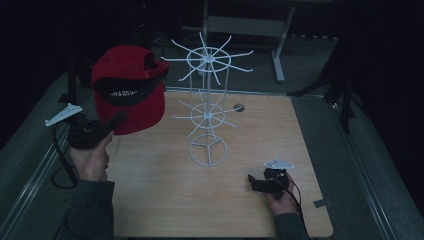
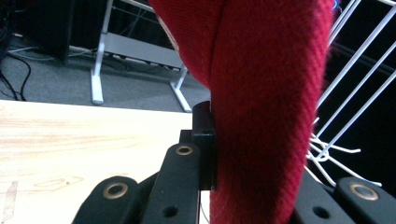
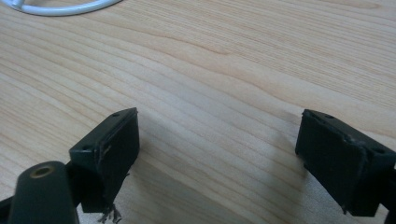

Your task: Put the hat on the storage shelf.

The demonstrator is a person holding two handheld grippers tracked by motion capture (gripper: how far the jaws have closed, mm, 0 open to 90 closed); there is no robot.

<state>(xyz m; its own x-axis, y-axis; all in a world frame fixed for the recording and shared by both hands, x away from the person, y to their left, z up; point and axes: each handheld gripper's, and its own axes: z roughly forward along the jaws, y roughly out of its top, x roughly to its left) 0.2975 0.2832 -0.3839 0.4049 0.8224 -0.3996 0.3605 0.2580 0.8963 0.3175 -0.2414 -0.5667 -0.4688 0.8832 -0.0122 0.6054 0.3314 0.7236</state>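
A red cap (image 1: 131, 87) with a black inner band hangs in the air above the table's left side, its brim clamped in my left gripper (image 1: 116, 122). In the left gripper view the red fabric (image 2: 266, 107) fills the space between the black jaws, which press on it. A white wire display rack (image 1: 209, 107) with two tiers of spoke hooks stands mid-table, right of the cap. My right gripper (image 1: 252, 181) rests low near the front right of the table; in the right gripper view its jaws stand wide apart with only bare wood between its pads (image 3: 114, 149).
The wooden table (image 1: 165, 200) has a small round hole (image 1: 239, 107) at its back edge. The rack's round base (image 3: 60, 7) lies just ahead of the right gripper. A grey desk frame (image 1: 280, 45) stands on the floor behind.
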